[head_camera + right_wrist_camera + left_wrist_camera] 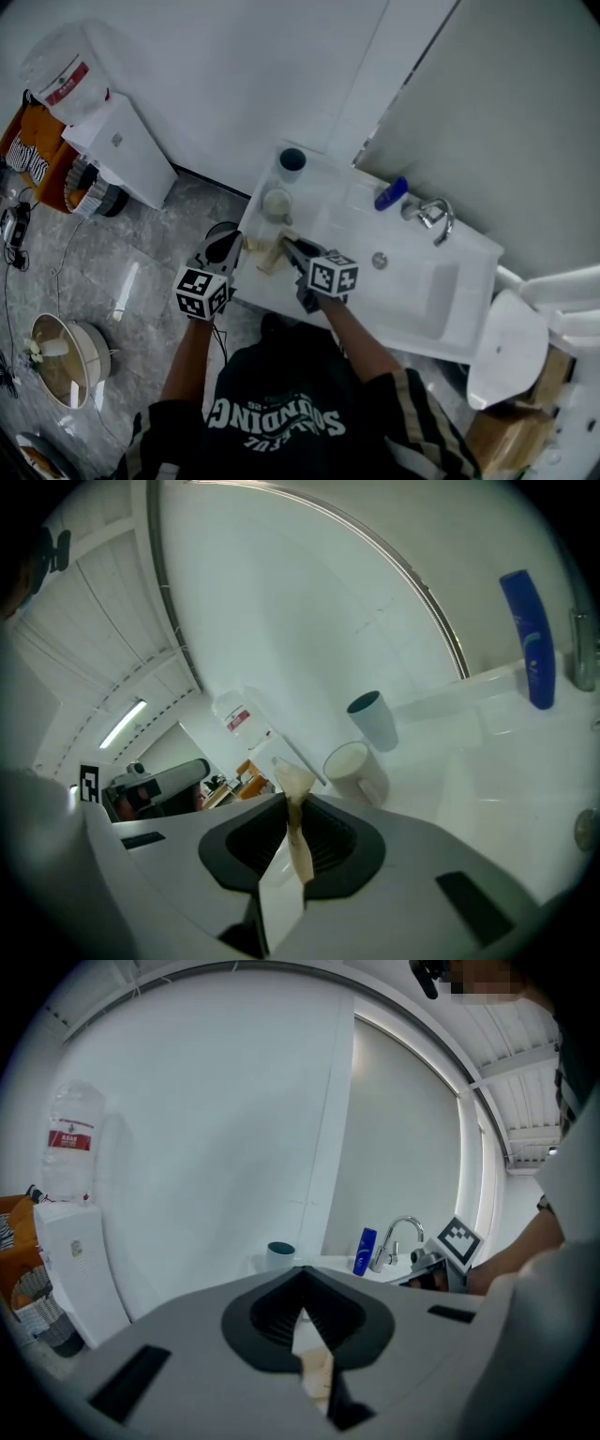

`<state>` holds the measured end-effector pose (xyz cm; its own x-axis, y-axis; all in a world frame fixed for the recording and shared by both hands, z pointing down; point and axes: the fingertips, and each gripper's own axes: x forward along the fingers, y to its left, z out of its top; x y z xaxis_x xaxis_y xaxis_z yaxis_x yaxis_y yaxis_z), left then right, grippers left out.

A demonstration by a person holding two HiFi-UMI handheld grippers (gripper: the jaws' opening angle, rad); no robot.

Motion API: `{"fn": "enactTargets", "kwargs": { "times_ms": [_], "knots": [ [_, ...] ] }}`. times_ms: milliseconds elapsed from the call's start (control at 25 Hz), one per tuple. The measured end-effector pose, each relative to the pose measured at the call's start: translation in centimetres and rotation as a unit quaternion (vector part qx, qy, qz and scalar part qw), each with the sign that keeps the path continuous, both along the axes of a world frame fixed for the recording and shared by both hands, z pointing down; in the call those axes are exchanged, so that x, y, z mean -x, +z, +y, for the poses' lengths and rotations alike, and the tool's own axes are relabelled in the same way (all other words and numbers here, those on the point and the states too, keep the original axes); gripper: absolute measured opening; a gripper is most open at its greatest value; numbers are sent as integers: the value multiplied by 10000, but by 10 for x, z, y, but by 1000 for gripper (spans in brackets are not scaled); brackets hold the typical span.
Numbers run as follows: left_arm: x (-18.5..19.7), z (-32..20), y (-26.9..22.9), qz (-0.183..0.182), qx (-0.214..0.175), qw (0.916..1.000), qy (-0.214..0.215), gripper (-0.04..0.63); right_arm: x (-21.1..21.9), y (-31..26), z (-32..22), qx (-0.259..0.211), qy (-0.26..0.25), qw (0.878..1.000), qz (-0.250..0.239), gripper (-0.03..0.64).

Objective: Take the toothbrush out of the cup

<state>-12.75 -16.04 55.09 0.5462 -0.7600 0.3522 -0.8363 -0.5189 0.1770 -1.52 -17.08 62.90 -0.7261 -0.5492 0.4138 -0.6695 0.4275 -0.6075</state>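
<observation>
A beige toothbrush (297, 841) is clamped in my right gripper (289, 803), and its head (292, 780) sticks out past the jaw tips. From the head view the right gripper (289, 247) is low over the front left of the white sink counter (412, 291), with the toothbrush (271, 255) at its tip. A cream cup (277, 203) (354, 771) stands just beyond, apart from the brush. My left gripper (232, 247) (302, 1279) hangs at the counter's left edge with its jaw tips together. A beige bit shows in the slit below; I cannot tell whether it is gripped.
Behind the cream cup stands a dark teal cup (292, 159) (375, 719). A blue bottle (391, 193) and the tap (433, 217) are at the back of the basin. A water dispenser (112, 141) stands on the floor to the left.
</observation>
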Motion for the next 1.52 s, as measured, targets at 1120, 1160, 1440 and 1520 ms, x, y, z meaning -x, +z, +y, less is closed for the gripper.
{"fn": "enactTargets", "kwargs": {
  "times_ms": [1120,1160,1440,1520],
  "knots": [
    [7,-7,14,34,193,9997,-153,0,-34,98,-14,458,-273,9563,2874,211],
    [7,-7,13,38,194,9997,-146,0,-34,99,-13,469,-301,9551,2911,229],
    [4,-6,15,18,217,9997,-105,0,-40,98,-15,501,-200,9555,2901,253],
    [4,-7,14,17,218,9997,-93,0,-42,96,-15,518,-147,9569,2852,253]
  ]
}}
